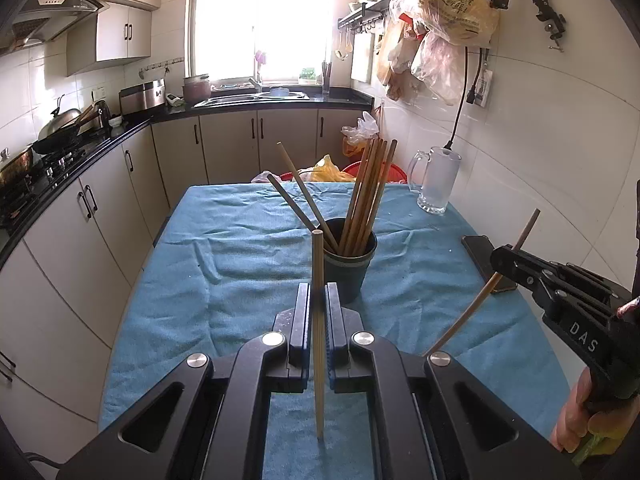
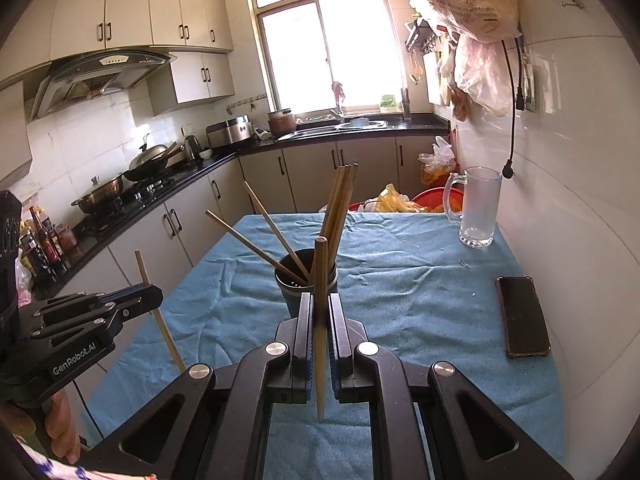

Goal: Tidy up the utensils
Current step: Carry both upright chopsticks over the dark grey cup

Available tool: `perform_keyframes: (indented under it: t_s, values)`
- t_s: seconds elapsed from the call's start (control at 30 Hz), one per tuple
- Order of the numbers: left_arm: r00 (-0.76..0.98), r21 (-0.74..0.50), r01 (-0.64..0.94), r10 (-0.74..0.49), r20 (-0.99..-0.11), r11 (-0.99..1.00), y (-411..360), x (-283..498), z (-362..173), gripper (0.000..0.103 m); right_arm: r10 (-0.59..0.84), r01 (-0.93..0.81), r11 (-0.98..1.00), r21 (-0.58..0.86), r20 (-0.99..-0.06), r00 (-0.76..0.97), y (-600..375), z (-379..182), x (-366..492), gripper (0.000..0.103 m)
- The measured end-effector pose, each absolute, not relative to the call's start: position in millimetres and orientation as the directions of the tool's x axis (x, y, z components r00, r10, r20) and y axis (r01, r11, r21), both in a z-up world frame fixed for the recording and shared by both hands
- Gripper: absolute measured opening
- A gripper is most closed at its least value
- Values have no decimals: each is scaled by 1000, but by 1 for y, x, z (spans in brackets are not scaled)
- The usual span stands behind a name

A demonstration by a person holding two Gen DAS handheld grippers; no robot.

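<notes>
both grippers pinch 1 chopstick each: left gripper (image 1: 318,300) clamps an upright chopstick (image 1: 318,264), right gripper (image 2: 320,312) another chopstick (image 2: 320,276), near the dark cup (image 1: 350,268) on the blue cloth (image 1: 240,248).

Cup (image 1: 349,264) with splayed chopsticks (image 1: 370,192) blocks centre; cloth (image 1: 248,240) left open.

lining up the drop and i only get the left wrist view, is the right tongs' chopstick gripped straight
observer: Yes. The right tongs are shut on the right chopstick, near upright before the cup.
operator: phone clear of it
observer: The phone lies flat, whole, well right of the cup.
operator: my own stick from outside
observer: The left tongs hold the left chopstick tilted, left of the cup.
</notes>
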State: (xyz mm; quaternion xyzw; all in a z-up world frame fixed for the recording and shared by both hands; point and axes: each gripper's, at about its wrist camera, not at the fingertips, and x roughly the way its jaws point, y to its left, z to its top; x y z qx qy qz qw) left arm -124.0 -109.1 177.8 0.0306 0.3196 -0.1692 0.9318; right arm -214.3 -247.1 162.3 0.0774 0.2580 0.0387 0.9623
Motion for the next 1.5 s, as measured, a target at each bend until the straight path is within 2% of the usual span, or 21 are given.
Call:
perform_keyframes:
  t_s: [1.27,1.5]
  values:
    - [758,6,430,-357,-546,903,-127,-117,224,6,166,-95,979,178,-442,882,-250,199,-191,7]
    - [739,-26,460,-399,-542,888,-126,-114,240,6,170,-105,979,174,-422,890,-252,213,-181,7]
